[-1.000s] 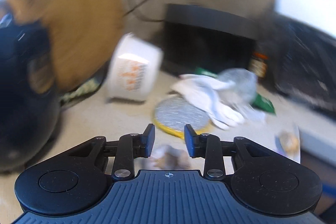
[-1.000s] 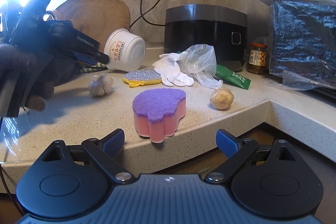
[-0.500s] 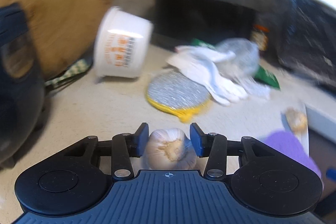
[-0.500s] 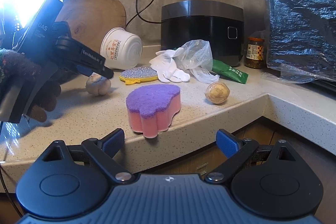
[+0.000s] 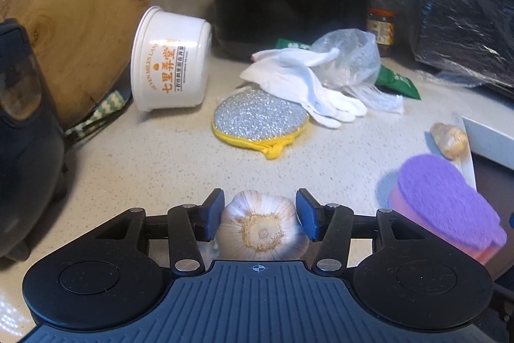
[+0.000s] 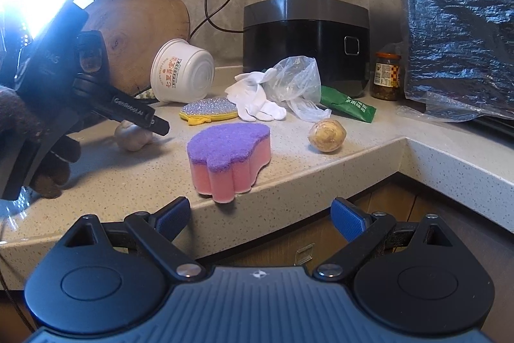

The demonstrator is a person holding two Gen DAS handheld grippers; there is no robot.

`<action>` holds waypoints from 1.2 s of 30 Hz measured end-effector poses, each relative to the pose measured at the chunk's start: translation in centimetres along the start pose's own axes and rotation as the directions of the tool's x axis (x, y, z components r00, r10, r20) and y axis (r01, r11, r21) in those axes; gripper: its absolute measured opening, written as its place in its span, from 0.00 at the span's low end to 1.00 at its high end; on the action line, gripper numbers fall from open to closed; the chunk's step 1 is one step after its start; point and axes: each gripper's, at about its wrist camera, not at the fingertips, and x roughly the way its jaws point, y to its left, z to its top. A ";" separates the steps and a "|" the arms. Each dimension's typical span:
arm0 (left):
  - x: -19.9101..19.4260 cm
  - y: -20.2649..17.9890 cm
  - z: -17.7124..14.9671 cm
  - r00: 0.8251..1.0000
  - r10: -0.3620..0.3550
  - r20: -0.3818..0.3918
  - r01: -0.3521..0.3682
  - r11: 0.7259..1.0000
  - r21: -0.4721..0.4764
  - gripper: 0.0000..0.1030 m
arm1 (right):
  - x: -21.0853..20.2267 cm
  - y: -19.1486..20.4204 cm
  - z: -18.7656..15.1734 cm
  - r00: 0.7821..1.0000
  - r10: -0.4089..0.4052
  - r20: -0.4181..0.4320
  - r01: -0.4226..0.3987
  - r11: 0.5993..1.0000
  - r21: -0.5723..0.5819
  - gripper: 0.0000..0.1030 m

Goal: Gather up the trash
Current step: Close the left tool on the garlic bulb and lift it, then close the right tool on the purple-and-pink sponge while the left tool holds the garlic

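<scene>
The left tongs straddle the garlic bulb, pads beside its widest part, contact uncertain; light, firm, papery-skinned, so grip gently; right tongs wide open, empty.

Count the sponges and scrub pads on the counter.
2: the purple-and-pink sponge overhanging the counter's front edge, and the silver scrub pad with yellow trim behind it, beside the white gloves. None seems hidden.
</scene>
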 end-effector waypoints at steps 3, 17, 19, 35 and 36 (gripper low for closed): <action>-0.7 0.1 -0.3 1.000 0.002 -0.008 -0.002 1.000 0.003 0.54 | 0.0 0.0 0.0 1.000 0.000 -0.001 0.000 1.000 -0.001 0.92; -4.1 0.6 -2.7 0.998 -0.054 0.011 0.053 0.998 0.028 0.52 | -0.2 0.4 3.4 0.996 0.066 0.059 -0.065 0.998 -0.011 0.92; -4.6 0.5 -2.9 0.998 -0.064 0.013 0.063 0.997 0.032 0.52 | 0.6 0.5 4.3 0.994 0.103 0.047 -0.104 0.995 0.003 0.92; -7.9 -0.2 -3.4 0.995 -0.080 0.066 0.077 0.996 0.052 0.50 | 5.6 1.4 4.8 0.983 0.155 -0.101 -0.151 0.988 0.039 0.58; -8.0 -0.1 -3.4 0.995 -0.079 0.064 0.076 0.996 0.046 0.50 | 5.2 1.1 4.9 0.983 0.161 -0.091 -0.157 0.986 0.050 0.58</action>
